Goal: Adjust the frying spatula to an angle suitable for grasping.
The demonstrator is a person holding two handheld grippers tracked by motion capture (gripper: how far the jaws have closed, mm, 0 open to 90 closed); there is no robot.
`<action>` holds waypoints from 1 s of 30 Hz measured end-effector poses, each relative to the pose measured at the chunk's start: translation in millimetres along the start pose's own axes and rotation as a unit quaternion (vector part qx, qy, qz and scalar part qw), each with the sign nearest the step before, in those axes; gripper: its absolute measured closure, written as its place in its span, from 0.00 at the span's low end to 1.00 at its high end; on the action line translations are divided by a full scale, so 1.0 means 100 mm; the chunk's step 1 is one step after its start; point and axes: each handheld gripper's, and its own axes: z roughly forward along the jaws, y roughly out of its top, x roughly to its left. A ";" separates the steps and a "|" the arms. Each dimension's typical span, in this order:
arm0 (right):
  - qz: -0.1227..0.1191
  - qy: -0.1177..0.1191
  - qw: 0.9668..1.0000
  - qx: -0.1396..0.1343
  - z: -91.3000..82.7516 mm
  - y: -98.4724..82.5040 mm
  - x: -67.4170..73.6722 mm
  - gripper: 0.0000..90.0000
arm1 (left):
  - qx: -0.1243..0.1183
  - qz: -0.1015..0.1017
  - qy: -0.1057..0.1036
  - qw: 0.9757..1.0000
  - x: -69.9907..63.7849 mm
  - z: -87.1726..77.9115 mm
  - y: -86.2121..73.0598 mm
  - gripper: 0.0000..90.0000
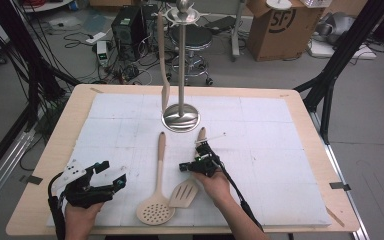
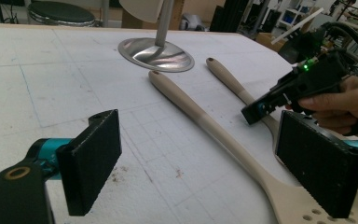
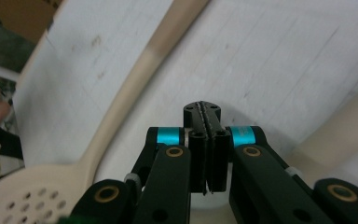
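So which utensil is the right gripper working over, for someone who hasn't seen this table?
Start at the metal stand on the white mat. Two beige utensils lie in front of it; the right gripper, jaws shut, hovers over the slotted spatula. Its neighbour, the round spoon, has small holes instead of slots.

A steel utensil stand point(image 1: 181, 116) rises from the far middle of the white-covered worktop point(image 1: 280, 150), with one pale utensil point(image 1: 163, 60) hanging from its top. Beyond the worktop stand a black stool point(image 1: 195, 37) and a cardboard box point(image 1: 277, 27) among cables on the floor.
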 end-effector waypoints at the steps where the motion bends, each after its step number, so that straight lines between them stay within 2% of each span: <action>1: -0.003 -0.002 1.000 0.003 0.00 -0.03 0.01 0.99 | 0.000 0.001 -0.001 1.000 0.00 0.00 0.00 0.17; 3: -0.001 0.004 1.000 -0.002 -0.03 -0.07 0.00 0.99 | 0.001 0.002 -0.001 1.000 -0.01 0.01 0.00 0.17; 6: -0.026 -0.024 0.999 0.005 -0.11 -0.11 0.07 0.99 | 0.002 0.001 -0.002 1.000 -0.01 0.01 0.00 0.17; 10: -0.059 -0.052 0.996 0.035 -0.23 -0.16 0.14 0.99 | 0.001 0.000 -0.001 1.000 -0.01 0.01 0.00 0.17; 14: -0.059 -0.048 0.996 0.047 -0.31 -0.23 0.11 1.00 | 0.004 0.004 -0.001 1.000 -0.01 0.01 0.00 0.17; 18: -0.066 -0.062 0.994 0.065 -0.37 -0.27 0.13 1.00 | 0.001 0.000 0.001 1.000 -0.02 0.00 0.00 0.17; 21: -0.065 -0.058 0.993 0.079 -0.45 -0.33 0.07 1.00 | 0.004 0.001 0.002 1.000 0.00 0.00 -0.01 0.17; 22: -0.056 -0.055 0.994 0.073 -0.48 -0.36 0.05 1.00 | 0.004 0.001 0.002 1.000 0.00 0.00 -0.01 0.17; 25: -0.048 -0.054 0.995 0.071 -0.50 -0.37 0.03 1.00 | 0.005 0.002 0.000 1.000 -0.02 0.02 -0.01 0.17; 27: -0.055 -0.058 0.994 0.074 -0.50 -0.36 0.04 0.99 | 0.005 0.004 0.000 1.000 -0.03 0.03 0.00 0.17; 28: -0.060 -0.051 0.995 0.066 -0.50 -0.36 0.03 0.98 | 0.005 0.004 0.000 1.000 -0.03 0.03 0.00 0.17; 30: -0.050 -0.022 0.997 0.048 -0.54 -0.35 0.02 0.90 | 0.007 0.005 0.001 1.000 -0.02 0.03 0.00 0.17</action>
